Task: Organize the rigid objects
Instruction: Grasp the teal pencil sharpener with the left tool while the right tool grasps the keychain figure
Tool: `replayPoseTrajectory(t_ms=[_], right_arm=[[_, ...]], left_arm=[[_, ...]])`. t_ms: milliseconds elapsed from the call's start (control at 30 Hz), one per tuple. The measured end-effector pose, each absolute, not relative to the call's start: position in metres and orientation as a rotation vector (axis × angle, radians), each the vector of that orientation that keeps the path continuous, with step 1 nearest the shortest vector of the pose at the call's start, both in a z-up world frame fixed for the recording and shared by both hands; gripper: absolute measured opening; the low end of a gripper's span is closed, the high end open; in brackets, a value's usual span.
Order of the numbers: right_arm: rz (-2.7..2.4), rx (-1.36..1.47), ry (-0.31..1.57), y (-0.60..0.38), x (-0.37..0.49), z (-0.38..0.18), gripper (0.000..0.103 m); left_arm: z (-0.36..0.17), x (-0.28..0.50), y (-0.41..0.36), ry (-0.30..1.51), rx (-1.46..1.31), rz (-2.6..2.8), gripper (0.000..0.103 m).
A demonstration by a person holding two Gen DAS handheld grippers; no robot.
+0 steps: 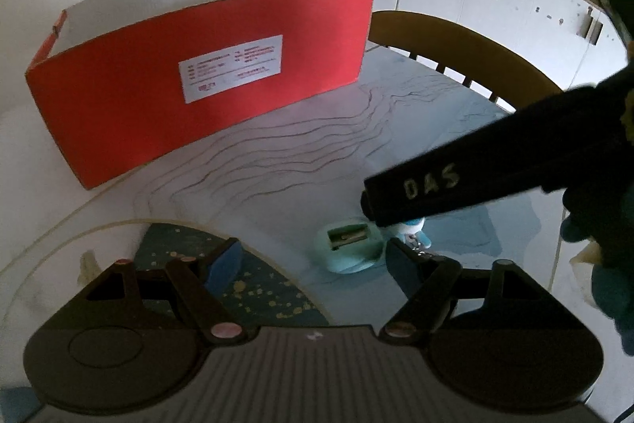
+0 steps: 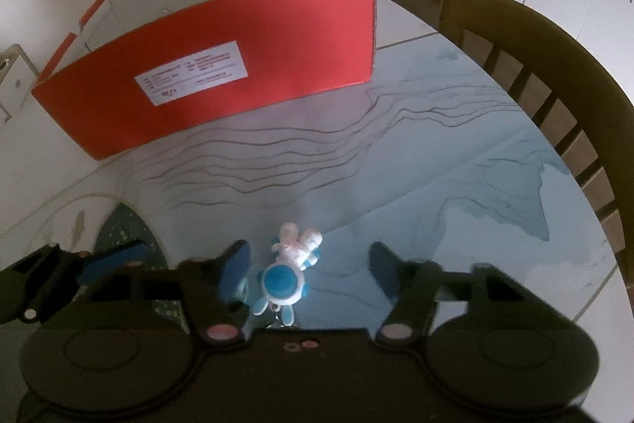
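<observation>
Left wrist view alone shows a mint sharpener [image 1: 348, 244] on the table [image 1: 277, 161], ahead of my left gripper [image 1: 313, 256], whose jaws stand open around nothing. My right gripper [image 2: 309, 264] crosses that view and hides most of the figurine [image 2: 289, 272]. Right wrist view shows it whole (blue and white, lying flat) between my open jaws, close by the left pad; whether they touch is unclear. Red box [image 2: 222, 74] stands beyond, chair [image 2: 554, 66] to the right.
</observation>
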State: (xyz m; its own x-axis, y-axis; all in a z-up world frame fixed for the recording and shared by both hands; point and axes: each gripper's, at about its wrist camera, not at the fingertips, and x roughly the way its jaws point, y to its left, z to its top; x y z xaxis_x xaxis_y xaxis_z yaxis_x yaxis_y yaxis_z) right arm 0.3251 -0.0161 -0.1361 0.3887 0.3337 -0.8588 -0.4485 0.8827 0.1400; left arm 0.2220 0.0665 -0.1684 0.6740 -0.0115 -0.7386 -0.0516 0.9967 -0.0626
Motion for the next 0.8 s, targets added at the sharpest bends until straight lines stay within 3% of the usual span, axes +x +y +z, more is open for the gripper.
replayPoseTrajectory(t_ms=[200,367,467,800], right_arm=[[0.5,-0.143,1.038,-0.012,0.318,-0.136,0.047],[0.51,-0.167,1.026,-0.01,0.314,-0.135,0.033],[0.515,-0.159,1.029,-0.012,0.314,-0.135,0.027],[0.558,-0.107,1.01,-0.034,0.314,-0.119,0.027]], left_arm=[[-0.169,0.225,0.055,0.832,-0.023,0.014,0.06],[-0.167,0.225,0.05,0.829,0.003,-0.004,0.038],[-0.167,0.226,0.05,0.832,0.005,-0.009,0.038],[-0.155,0.221,0.065,0.841,-0.024,0.031,0.038]])
